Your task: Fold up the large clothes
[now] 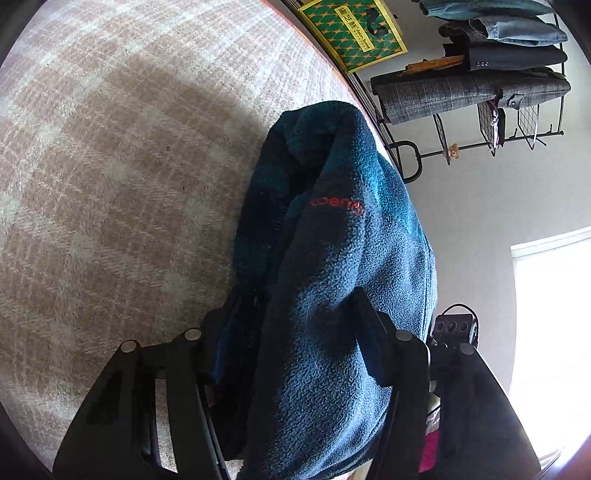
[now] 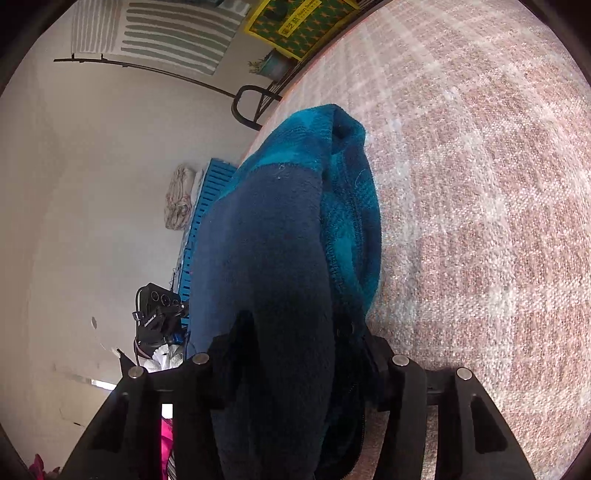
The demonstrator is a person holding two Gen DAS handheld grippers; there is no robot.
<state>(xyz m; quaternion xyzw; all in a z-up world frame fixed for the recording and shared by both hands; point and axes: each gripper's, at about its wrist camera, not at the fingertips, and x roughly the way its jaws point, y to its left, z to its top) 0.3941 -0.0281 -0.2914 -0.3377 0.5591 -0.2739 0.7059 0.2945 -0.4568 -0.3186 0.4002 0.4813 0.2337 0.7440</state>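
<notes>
Gripping the blue fleece jacket (image 1: 332, 280), the left gripper (image 1: 291, 325) has its jaws half closed with a thick bunch of the fabric pinched between the two black fingers (image 1: 373, 332). The jacket runs forward from the jaws and lies on the pink-and-white checked blanket (image 1: 110, 166), near its edge; a red embroidered logo (image 1: 338, 206) shows on the chest. Right gripper (image 2: 295, 343) likewise clamps a fold of the same jacket (image 2: 273, 258), jaws partly closed around dark navy fabric, with the brighter teal collar part (image 2: 317, 125) lying further out on the blanket (image 2: 480, 184). Both views show no clear gap between pads and cloth. The other gripper's camera unit (image 2: 159, 310) shows just beside the jacket. Background: clothes rack with folded garments (image 1: 480, 81), green-and-yellow poster (image 1: 354, 33), blue crate (image 2: 207, 206).
</notes>
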